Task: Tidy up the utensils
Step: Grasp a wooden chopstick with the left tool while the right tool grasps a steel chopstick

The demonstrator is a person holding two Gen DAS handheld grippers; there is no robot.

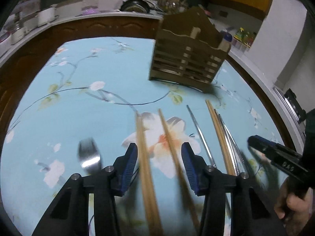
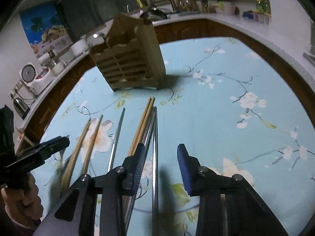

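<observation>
A slatted wooden utensil holder (image 1: 187,59) stands upright at the far side of the blue floral tablecloth (image 1: 88,102); it also shows in the right wrist view (image 2: 132,63). My left gripper (image 1: 159,151) is open over two wooden chopsticks (image 1: 143,151) that lie between its fingers. To their right lie a metal chopstick (image 1: 198,129), a wooden pair (image 1: 218,133) and more metal chopsticks (image 1: 230,137). A fork (image 1: 89,155) lies at the left. My right gripper (image 2: 161,151) is open and empty, with a metal chopstick (image 2: 156,147) between its fingers and the wooden pair (image 2: 141,123) just left.
Dark wooden cabinets (image 1: 102,26) with a white countertop curve around the table. The counter carries pots (image 1: 134,5), jars and a rice cooker (image 2: 37,78). The right gripper shows at the right edge of the left wrist view (image 1: 279,155); the left gripper shows at left of the right wrist view (image 2: 39,153).
</observation>
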